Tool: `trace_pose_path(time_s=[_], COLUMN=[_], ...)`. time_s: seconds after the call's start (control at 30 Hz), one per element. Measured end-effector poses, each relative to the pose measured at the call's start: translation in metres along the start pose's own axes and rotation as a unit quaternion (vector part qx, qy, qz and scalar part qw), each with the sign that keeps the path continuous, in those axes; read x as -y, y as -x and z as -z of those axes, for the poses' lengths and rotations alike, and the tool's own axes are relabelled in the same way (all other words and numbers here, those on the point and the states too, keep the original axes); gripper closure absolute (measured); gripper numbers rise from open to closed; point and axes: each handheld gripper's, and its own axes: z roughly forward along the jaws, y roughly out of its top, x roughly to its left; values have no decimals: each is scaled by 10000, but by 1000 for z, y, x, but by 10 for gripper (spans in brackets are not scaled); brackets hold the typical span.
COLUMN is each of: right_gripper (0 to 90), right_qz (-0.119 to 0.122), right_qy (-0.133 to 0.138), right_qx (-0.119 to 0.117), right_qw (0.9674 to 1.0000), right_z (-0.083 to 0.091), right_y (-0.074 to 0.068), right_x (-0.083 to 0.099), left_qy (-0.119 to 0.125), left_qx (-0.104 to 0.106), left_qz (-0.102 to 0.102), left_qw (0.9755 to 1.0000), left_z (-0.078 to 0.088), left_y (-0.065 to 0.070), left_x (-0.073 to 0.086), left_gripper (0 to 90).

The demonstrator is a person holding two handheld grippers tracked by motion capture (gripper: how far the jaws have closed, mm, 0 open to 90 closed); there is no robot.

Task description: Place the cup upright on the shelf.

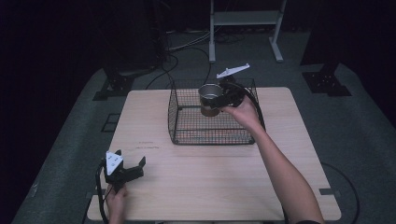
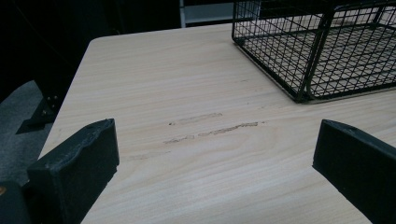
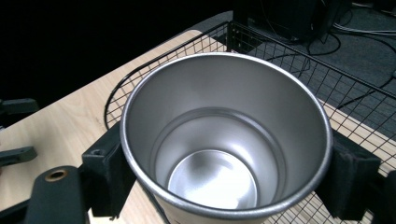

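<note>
One steel cup [image 3: 224, 140] in right gripper [image 1: 219, 99], one wire basket [image 1: 187, 126], left gripper [image 1: 127, 171]

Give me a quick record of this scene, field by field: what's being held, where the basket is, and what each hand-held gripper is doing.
held item: metal cup, upright, empty inside
holder: right hand-held gripper, jaws shut on the cup's sides
cup position: above the wire basket, near its far side
basket: black wire mesh, open top, on the far half of the wooden table
left hand-held gripper: open, nothing between its jaws, low over the table's near left corner
</note>
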Motion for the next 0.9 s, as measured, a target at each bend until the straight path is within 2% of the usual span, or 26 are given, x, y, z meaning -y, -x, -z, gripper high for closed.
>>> trace_pose_path(time_s=[0.3, 0.9], right_gripper=[180, 180], right_qz=[-117, -285], right_qy=[-118, -313], right_qx=[75, 218], right_qw=[9998, 9989], right_z=[-20, -43], right_y=[8, 22], right_x=[4, 12], left_qy=[-15, -29], left_qx=[4, 8], left_qz=[-15, -9], left_qw=[10000, 10000], left_z=[0, 1], left_y=[0, 0], left_x=[0, 0], left_gripper=[0, 0])
